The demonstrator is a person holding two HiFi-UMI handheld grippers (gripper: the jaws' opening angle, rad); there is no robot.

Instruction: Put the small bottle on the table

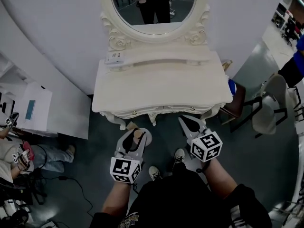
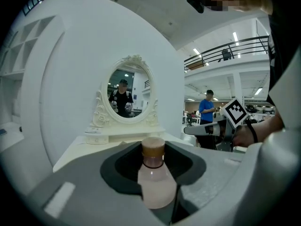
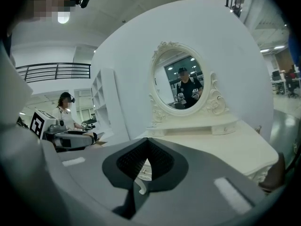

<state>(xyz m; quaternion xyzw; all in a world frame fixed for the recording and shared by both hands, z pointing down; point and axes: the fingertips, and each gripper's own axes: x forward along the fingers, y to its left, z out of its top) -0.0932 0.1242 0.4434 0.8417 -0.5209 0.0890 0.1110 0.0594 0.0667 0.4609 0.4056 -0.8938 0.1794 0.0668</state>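
- A white dressing table (image 1: 161, 87) stands against a curved white wall at twelve o'clock from the person, with an oval mirror (image 1: 156, 4) set above its back shelf. The floor is dark, and other people are seen at nine and three o'clock.
- In the head view, the left gripper (image 1: 134, 137) is held low at seven o'clock of the table's front edge, short of the top. The small bottle (image 1: 137, 135) is seen between its jaws, not yet on the table. The right gripper (image 1: 186, 122) is held at five o'clock of the same edge, its tips just under the apron.
- In the left gripper view, the jaws are closed onto the bottle about its neck and shoulder. The pale, rounded body is shown upright under a tan cap. The table top is seen beyond, at twelve o'clock.
- In the right gripper view, the jaws are brought together, only a thin slit being left lower down, and nothing is held. The table is seen ahead, toward one o'clock.
- The bottle is judged light and stiff, probably of glass or hard plastic, hence smooth, rather slippery and possibly breakable. A hold on the shoulder just under the neck is thought safest. A flat, gentle set-down on its base is called for, since so narrow a thing could easily be tipped.
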